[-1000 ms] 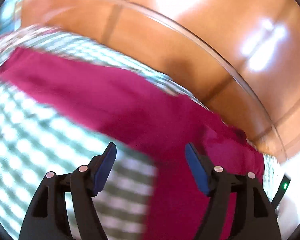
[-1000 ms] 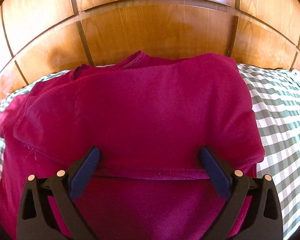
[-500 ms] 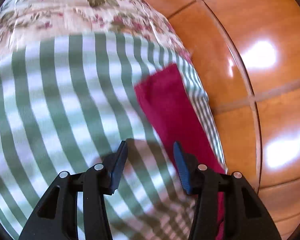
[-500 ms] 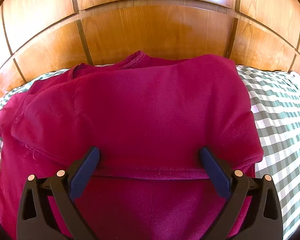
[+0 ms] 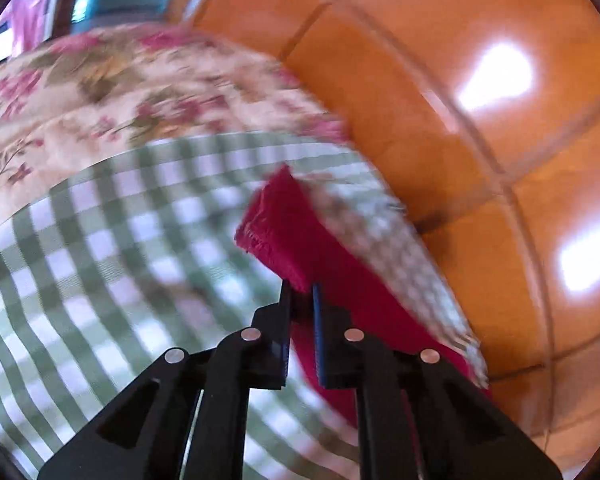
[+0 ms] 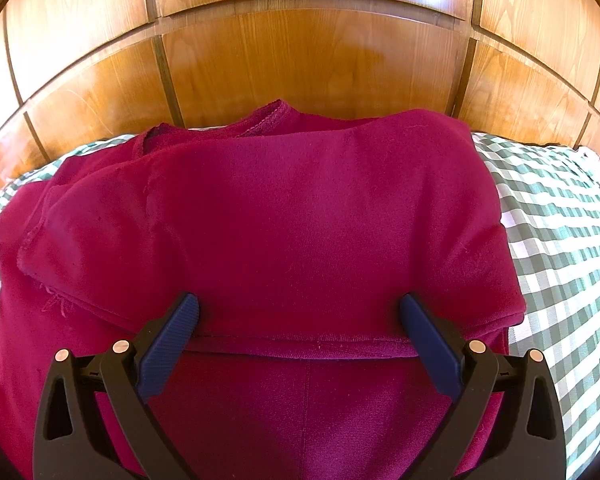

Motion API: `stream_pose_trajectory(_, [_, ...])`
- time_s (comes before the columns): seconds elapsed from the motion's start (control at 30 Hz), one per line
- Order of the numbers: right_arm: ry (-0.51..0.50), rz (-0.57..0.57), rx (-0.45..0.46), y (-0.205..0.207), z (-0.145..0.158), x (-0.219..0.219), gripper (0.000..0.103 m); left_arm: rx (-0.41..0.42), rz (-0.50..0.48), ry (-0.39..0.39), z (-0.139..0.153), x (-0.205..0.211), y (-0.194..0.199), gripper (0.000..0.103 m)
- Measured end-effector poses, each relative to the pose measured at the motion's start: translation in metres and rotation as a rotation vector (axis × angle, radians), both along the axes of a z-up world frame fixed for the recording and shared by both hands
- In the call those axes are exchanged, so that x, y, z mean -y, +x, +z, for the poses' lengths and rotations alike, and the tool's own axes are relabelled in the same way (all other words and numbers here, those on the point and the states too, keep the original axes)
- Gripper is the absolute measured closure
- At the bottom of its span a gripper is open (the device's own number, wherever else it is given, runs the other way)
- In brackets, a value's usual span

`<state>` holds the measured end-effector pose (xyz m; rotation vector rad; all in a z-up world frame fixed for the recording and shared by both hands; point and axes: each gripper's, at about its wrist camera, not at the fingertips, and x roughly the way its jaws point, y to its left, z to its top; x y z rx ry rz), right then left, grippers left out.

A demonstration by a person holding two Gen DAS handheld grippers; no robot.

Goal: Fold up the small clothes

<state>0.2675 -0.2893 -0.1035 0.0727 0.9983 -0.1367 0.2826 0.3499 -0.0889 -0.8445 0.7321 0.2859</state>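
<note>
A dark red garment [image 6: 280, 220] lies partly folded on a green-and-white checked sheet [image 6: 560, 240], one flap turned over its body. My right gripper [image 6: 299, 304] hovers open over the hem of that flap, with its blue pads on either side and nothing pinched. In the left wrist view, one long red sleeve [image 5: 284, 224] runs along the sheet's edge. My left gripper [image 5: 300, 292] is shut on that sleeve just behind its frayed cuff end. The picture there is blurred.
A polished wooden headboard [image 6: 300, 60] rises right behind the garment and also runs along the right of the left wrist view as wooden panels [image 5: 460, 120]. A floral quilt [image 5: 100, 92] lies beyond the checked sheet [image 5: 100, 260].
The left gripper travelled along the sleeve to its cuff end, rolled, and went from wide open to shut on the cloth. The right gripper and the folded flap kept still.
</note>
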Motion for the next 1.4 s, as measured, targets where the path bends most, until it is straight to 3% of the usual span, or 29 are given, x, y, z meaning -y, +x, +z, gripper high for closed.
stream_pose_trajectory(0.17, [0.002, 0.0, 0.001, 0.0, 0.0, 0.0, 0.004, 0.146, -0.2, 0.026, 0.043, 0.073, 0.004, 0.094])
stream_pose_trajectory(0.3, [0.003, -0.001, 0.002, 0.0, 0.0, 0.0, 0.004, 0.203, -0.376, 0.055, 0.06, 0.15, 0.001, 0.094])
stream_pose_trajectory(0.53, [0.011, -0.002, 0.006, 0.0, 0.0, 0.001, 0.004, 0.135, -0.62, 0.07, 0.029, 0.273, 0.003, 0.093])
stream_pose_trajectory(0.6, [0.013, -0.003, 0.008, 0.0, 0.0, 0.002, 0.004, 0.1, -0.649, 0.124, 0.018, 0.299, 0.0, 0.081])
stream_pose_trajectory(0.7, [0.016, -0.004, 0.008, 0.0, 0.0, 0.003, 0.004, 0.079, -0.674, 0.134, 0.01, 0.313, -0.009, 0.064])
stream_pose_trajectory(0.87, [0.021, -0.008, 0.01, 0.001, 0.003, 0.002, 0.004, 0.061, -0.691, 0.19, 0.002, 0.311, -0.048, 0.061])
stream_pose_trajectory(0.97, [0.024, 0.005, 0.058, -0.004, 0.019, -0.005, 0.016, 0.049, -0.688, 0.22, -0.006, 0.307, -0.074, 0.058])
stream_pose_trajectory(1.07, [0.187, 0.089, 0.075, -0.006, 0.034, -0.029, 0.032, 0.038, -0.683, 0.244, -0.016, 0.306, -0.092, 0.058])
stream_pose_trajectory(1.13, [0.3, 0.189, 0.039, -0.001, 0.035, -0.06, 0.038, 0.042, -0.688, 0.241, -0.02, 0.306, -0.099, 0.058])
stream_pose_trajectory(1.2, [0.362, 0.258, 0.008, 0.006, 0.033, -0.088, 0.052, 0.048, -0.685, 0.259, -0.022, 0.307, -0.102, 0.058])
stream_pose_trajectory(1.4, [0.44, 0.314, -0.032, 0.042, 0.023, -0.155, 0.052, 0.061, -0.696, 0.251, -0.034, 0.304, -0.107, 0.057])
